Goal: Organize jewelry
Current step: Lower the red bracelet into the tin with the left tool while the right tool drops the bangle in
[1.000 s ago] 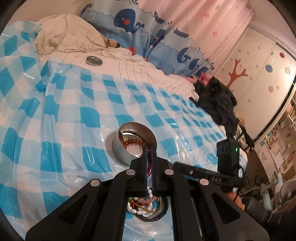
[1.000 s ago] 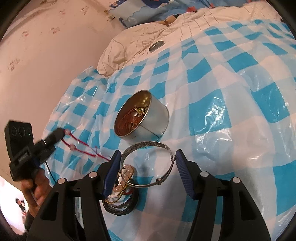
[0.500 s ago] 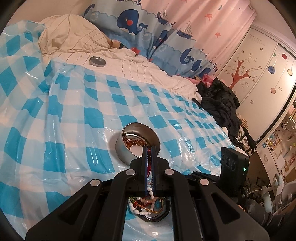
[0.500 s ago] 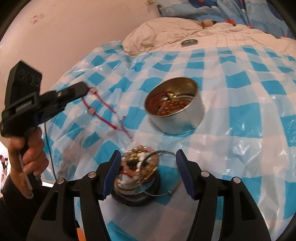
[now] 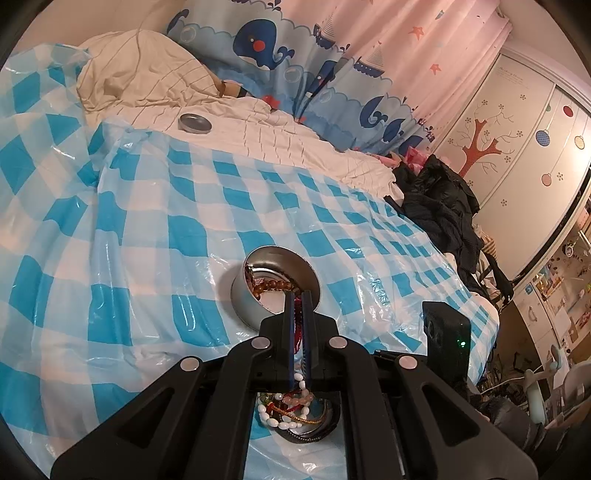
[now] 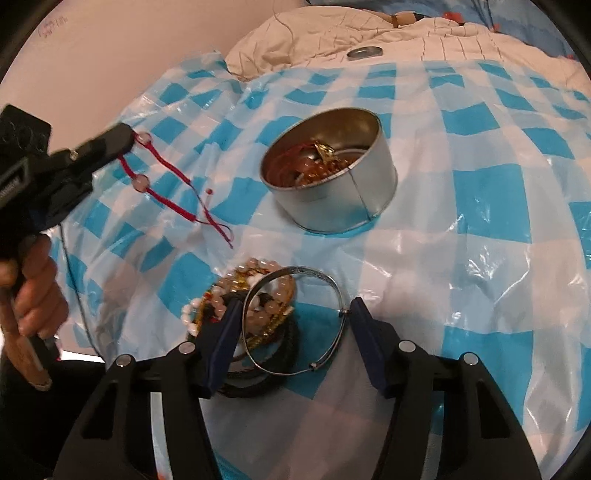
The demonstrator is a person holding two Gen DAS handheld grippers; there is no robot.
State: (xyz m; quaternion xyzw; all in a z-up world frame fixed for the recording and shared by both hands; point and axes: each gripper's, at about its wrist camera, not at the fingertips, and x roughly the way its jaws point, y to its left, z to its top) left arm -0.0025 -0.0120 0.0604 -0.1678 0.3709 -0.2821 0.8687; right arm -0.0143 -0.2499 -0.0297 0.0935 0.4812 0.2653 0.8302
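**Red cord in left gripper, silver bangle between right fingers**

While the left gripper (image 6: 127, 138) is pressed together on a red cord bracelet (image 6: 162, 166), the cord hangs from its tip above the blue-white checked plastic sheet (image 6: 480, 192), with two pale beads on it and loose ends trailing down near the sheet. From the left wrist cam the fingers (image 5: 290, 325) look closed w/ red cord between them, just in front of the round metal tin (image 5: 258, 295). This tin holds amber beads and gold pieces.

The right gripper (image 6: 291, 317) is spread wide, and a thin silver bangle (image 6: 295, 321) sits between its fingers; it seems to touch both pads, but I cannot say for sure if it is squeezed. Under and beside the bangle lies a pile of bracelets (image 6: 236, 295) — pink beads, white pearls, gold chain, black bands — on the sheet, near the tin but apart from it. A small round lid (image 6: 364, 52) rests far back on the cream bedding (image 6: 332, 33).
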